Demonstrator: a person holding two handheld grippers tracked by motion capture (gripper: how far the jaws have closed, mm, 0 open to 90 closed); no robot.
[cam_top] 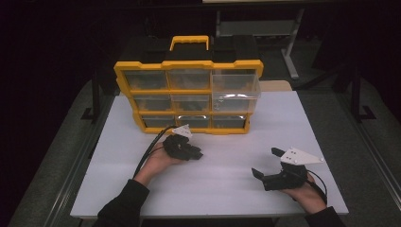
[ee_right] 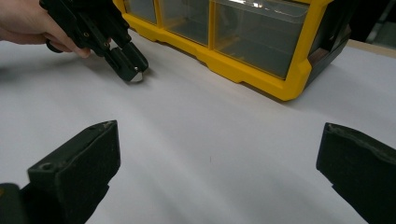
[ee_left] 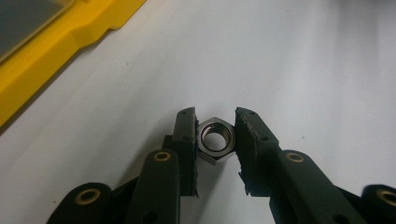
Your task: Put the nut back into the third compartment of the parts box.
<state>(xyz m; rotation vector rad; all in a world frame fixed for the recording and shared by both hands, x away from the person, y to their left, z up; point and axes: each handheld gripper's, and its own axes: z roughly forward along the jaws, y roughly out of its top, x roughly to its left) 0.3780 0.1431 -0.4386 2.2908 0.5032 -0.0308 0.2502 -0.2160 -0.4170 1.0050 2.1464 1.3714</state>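
Observation:
A steel hex nut (ee_left: 215, 140) sits between the black jaws of my left gripper (ee_left: 215, 115), which is shut on it just above the white table (cam_top: 227, 142). In the high view the left gripper (cam_top: 197, 153) lies in front of the yellow drawer organizer (cam_top: 189, 66), pointing right. The right gripper view shows the nut (ee_right: 136, 77) as a shiny tip at the end of the left gripper (ee_right: 128, 65). My right gripper (cam_top: 265, 162) rests near the table's front right, open wide with nothing between its jaws (ee_right: 219, 140).
The yellow organizer (ee_right: 289, 79) with several clear drawers stands upright at the back of the table; its top right drawer (cam_top: 235, 85) is pulled out. Its yellow base edge (ee_left: 46, 56) is just left of the left gripper. A cable (cam_top: 147, 151) trails from the left gripper.

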